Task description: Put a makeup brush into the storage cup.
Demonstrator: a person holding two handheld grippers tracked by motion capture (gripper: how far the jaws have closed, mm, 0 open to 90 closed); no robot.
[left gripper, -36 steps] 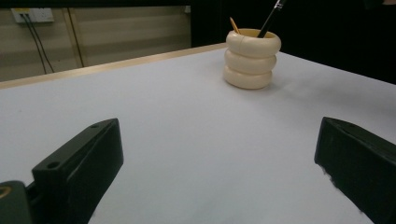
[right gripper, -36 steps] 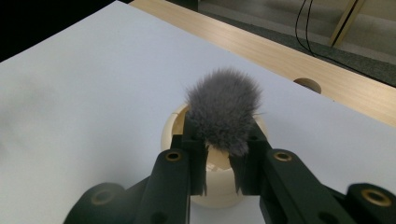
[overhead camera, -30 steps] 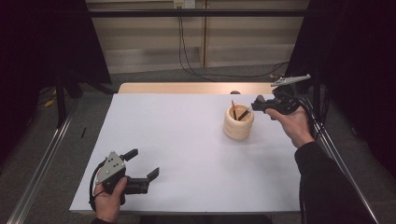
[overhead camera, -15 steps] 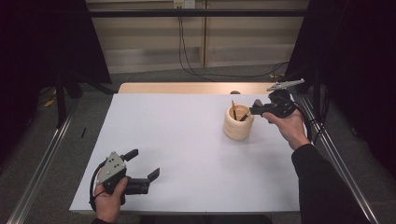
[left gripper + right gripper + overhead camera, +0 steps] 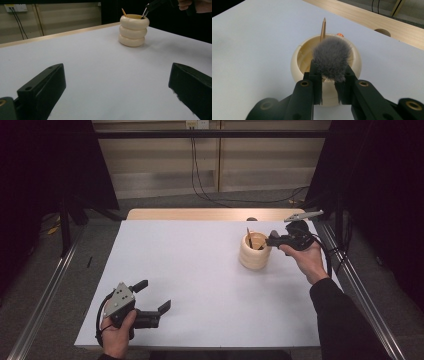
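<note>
On the white worktop (image 5: 200, 270), well to the near left of the cream ribbed holder (image 5: 255, 251), the left tongs (image 5: 152, 301) rest idle with their jaws spread wide and nothing between them. The holder stands toward the far right, a pointed wooden stick (image 5: 323, 29) leaning inside it. Directly above its mouth, the right tongs (image 5: 331, 75) are clenched on a grey fluffy brush head (image 5: 332, 58). The brush seems about to go in; next comes a straight descent, then release. Its handle is hidden below the bristles, and a small orange thing behind the holder's rim is unclear.
</note>
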